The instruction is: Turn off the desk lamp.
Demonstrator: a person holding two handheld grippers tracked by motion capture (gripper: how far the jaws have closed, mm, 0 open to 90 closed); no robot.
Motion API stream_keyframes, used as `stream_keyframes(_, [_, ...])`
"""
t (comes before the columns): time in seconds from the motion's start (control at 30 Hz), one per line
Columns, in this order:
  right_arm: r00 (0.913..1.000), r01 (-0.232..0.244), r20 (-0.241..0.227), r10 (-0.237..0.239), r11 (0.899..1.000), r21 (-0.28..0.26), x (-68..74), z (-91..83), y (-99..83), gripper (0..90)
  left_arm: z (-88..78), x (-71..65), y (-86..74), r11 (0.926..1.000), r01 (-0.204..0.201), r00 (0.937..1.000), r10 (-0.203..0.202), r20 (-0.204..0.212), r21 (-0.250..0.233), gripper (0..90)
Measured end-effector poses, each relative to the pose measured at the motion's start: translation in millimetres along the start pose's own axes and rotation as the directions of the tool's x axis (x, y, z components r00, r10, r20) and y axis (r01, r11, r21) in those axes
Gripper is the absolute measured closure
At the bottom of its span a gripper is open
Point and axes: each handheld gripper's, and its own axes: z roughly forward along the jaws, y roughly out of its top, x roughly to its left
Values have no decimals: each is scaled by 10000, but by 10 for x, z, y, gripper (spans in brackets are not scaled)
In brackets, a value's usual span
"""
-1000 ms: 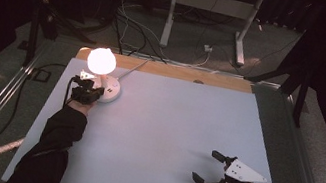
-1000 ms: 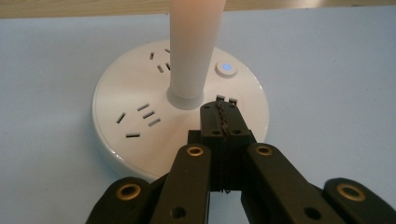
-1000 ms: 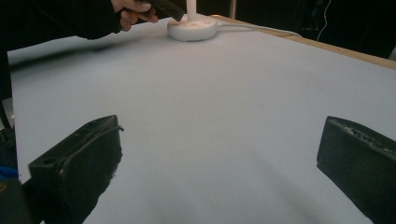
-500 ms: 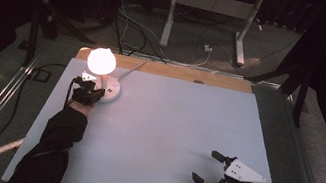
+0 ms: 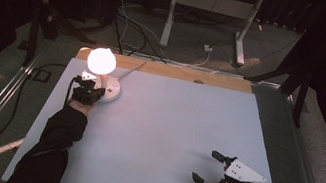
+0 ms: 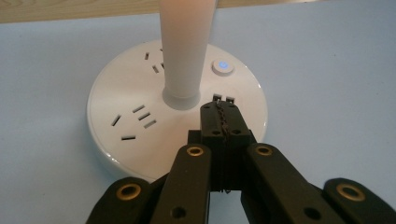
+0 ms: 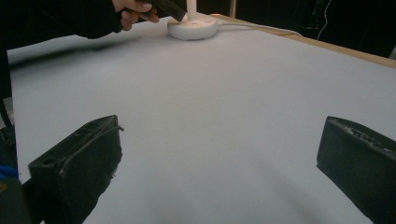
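Right, I've got the left gripper (image 6: 219, 114) at the far left corner of the surface (image 5: 170, 123), fingers pressed together with nothing between them, tips over the round white base (image 6: 140, 116) of the lit lamp (image 5: 101, 61), just beside its stem (image 6: 187, 46). I can't tell if the tips touch the base. The lamp's glowing head is cut off in the left gripper view, and glare washes it out from above. My right gripper (image 5: 215, 174) sits near the front right edge, fingers wide apart, empty.
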Motion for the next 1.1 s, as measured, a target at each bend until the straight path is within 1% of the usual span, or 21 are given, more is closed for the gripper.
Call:
stream_keyframes(0.07, [10000, -10, 5, 10, 10000, -3, -2, -1, 0, 0, 3, 8, -3, 10000, -21, 10000, 21, -32, 45, 900])
stream_keyframes(0.17, [10000, -5, 1, 5, 10000, -6, -2, -2, 0, 0, 10, 23, -17, 10000, 36, 10000, -36, 50, 57, 900])
stream_keyframes(0.23, [10000, 2, 1, -2, 10000, -4, -1, -2, 0, 0, 10, 19, -12, 9999, -2, 10000, 2, 2, 106, 900])
stream_keyframes(0.3, [10000, 9, 1, -9, 10000, 23, 0, 2, -1, 0, 15, 5, -6, 9997, -141, 9999, 140, 91, 194, 900])
stream_keyframes(0.33, [10000, 10, -7, -10, 10000, 12, 0, 2, 0, 0, 18, -7, -2, 9995, -227, 9997, 226, 49, 211, 900])
stream_keyframes(0.37, [10000, 9, -5, -9, 10000, 10, 2, 1, 0, 0, 32, -22, -4, 9993, -257, 9995, 252, 196, 259, 900])
stream_keyframes(0.5, [10000, 20, -5, -20, 10000, 17, 5, -2, -1, 0, 41, -38, -13, 9993, -349, 9993, 347, 105, 151, 900])
stream_keyframes(0.53, [10000, 14, -7, -14, 10000, 13, 4, -3, -1, 0, 41, -34, -10, 9996, -243, 9996, 241, 116, 163, 900])
stream_keyframes(0.6, [10000, 12, -8, -12, 10000, 4, 3, -4, -1, 0, 42, -39, -7, 9992, -342, 9994, 341, 89, 183, 900])
stream_keyframes(0.67, [10000, 19, -8, -19, 10000, 7, 3, -4, -1, 0, 41, -35, -9, 9994, -305, 9995, 304, 109, 167, 900])
stream_keyframes(0.7, [10000, 19, -7, -19, 10000, -1, 2, -6, -1, 0, 36, -25, -14, 9997, -222, 9997, 222, 44, 69, 900])
stream_keyframes(0.73, [10000, 19, -7, -19, 10000, -1, 2, -6, -1, 0, 36, -25, -14, 9997, -222, 9997, 222, 44, 69, 900])
stream_keyframes(0.77, [10000, 10, -4, -10, 10000, -5, 1, -6, -1, 0, 34, -14, -20, 9998, -172, 9998, 171, 104, 36, 900])
stream_keyframes(0.83, [10000, 4, 0, -4, 10000, 12, 1, -5, -2, 0, 28, -4, -24, 9999, -105, 9999, 104, 119, 23, 900])
stream_keyframes(0.87, [10000, -23, -13, 23, 10000, 30, 3, -2, -3, 0, 25, -7, -22, 9999, -146, 9998, 145, 97, 57, 900])
stream_keyframes(0.93, [10000, 8, -22, -8, 10000, 41, 5, 2, -3, 0, 26, -7, -16, 9999, -46, 10000, 45, 82, 104, 900])
stream_keyframes(1.0, [10000, 28, -15, -28, 10000, 44, 9, 0, 0, 0, 28, -8, -36, 9999, -157, 9998, 157, 79, -43, 900])
stream_keyframes(1.07, [10000, 22, -19, -22, 10000, 24, 11, -7, 0, 0, 25, 22, -63, 9997, 132, 9995, -126, 292, -211, 900])
stream_keyframes(1.1, [10000, 35, -4, -35, 10000, 33, 10, -8, -1, 0, 21, 30, -71, 9996, 191, 9990, -183, 418, -198, 900])
